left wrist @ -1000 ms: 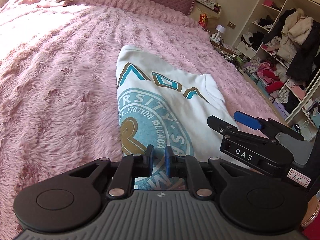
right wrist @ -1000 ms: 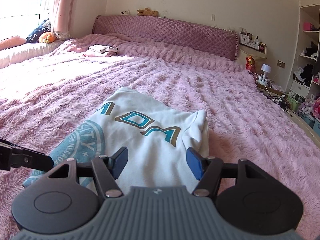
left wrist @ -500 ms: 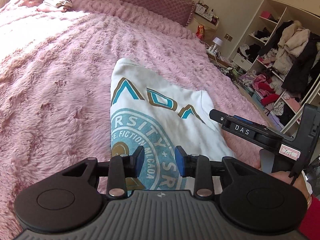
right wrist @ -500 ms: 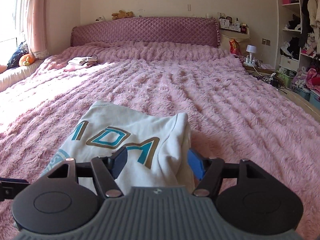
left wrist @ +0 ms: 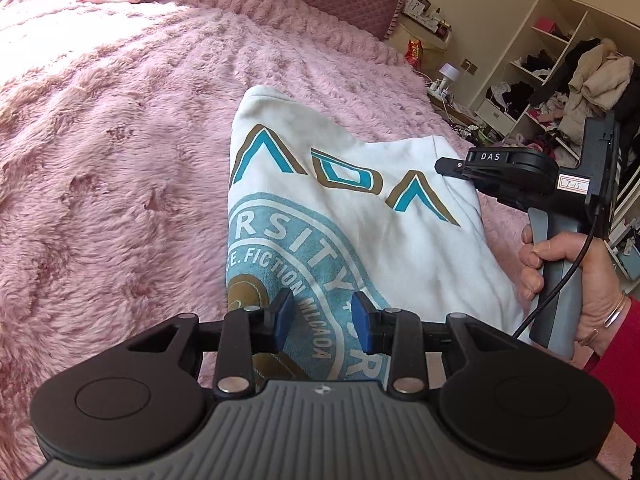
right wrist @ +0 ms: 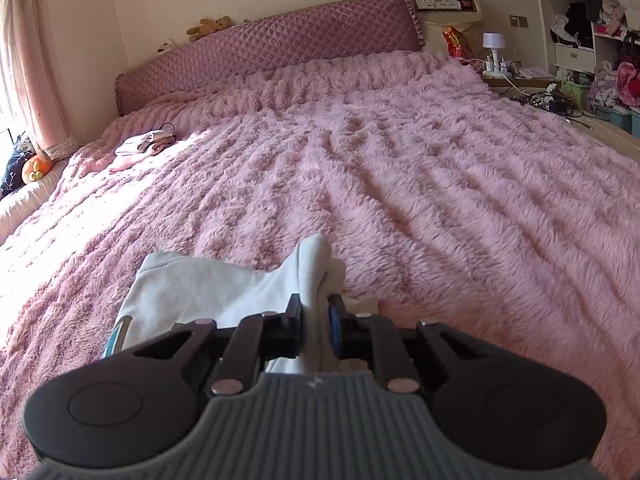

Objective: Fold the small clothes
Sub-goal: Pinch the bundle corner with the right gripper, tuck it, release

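Observation:
A white sweatshirt with a blue and brown print lies partly folded on the pink fluffy bed cover. My left gripper is open just above the sweatshirt's near printed part, with nothing between its blue pads. My right gripper is shut on the sweatshirt's right edge, which bunches up between the fingers. In the left wrist view the right gripper reaches the sweatshirt's far right corner, held by a hand.
A small pile of pinkish clothes lies far up the bed near the quilted headboard. To the right stand a bedside shelf with a lamp and open shelves full of clothes.
My left gripper has opened and lifted off the sweatshirt's near part. My right gripper moved to the sweatshirt's right edge and closed on it.

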Motion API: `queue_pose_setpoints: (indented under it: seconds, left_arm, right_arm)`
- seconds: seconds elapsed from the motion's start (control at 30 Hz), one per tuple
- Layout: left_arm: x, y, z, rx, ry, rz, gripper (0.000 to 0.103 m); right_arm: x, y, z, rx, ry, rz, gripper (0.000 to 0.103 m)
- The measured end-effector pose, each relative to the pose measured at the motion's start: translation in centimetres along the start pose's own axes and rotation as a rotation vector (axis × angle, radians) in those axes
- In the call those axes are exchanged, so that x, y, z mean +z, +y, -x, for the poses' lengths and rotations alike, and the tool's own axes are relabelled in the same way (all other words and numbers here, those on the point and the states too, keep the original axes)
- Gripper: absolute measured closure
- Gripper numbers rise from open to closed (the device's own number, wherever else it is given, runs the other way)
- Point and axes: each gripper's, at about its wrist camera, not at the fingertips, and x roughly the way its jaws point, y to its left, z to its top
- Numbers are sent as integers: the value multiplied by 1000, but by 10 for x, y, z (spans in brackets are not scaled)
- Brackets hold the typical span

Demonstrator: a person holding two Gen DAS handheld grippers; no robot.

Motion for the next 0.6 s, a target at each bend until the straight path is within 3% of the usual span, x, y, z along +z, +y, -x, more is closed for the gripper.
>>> queue_pose_setpoints:
  seconds: [0.13, 0.2, 0.27, 0.33, 0.43, 0.53, 0.6]
  left_arm:
    - [-2, -1, -3, -2, 1, 1, 63]
    - [-2, -3, -4, 2, 4, -15, 63]
    - [-4, -3, -4, 5, 5, -27, 62]
    - [-2, -1, -3, 0, 5, -27, 62]
    - [1, -1, 4, -9, -14, -1, 62]
    - [1, -3, 13, -20, -37, 24, 62]
    - [-2, -6, 15, -23, -30, 16, 61]
  right_arm:
    - [-15, -10, -33, -70, 114, 29, 94]
    - [-23, -17, -39, -70, 121, 12, 92]
    - [-23, -20, -33, -80, 105, 0, 81]
    - [-19, -22, -15, -69, 63, -19, 75]
    - [-21, -22, 29, 25, -2, -43, 74]
    - [-38, -9, 72, 70, 14, 26, 74]
    - [-57, -4, 91, 82, 78, 41, 74]
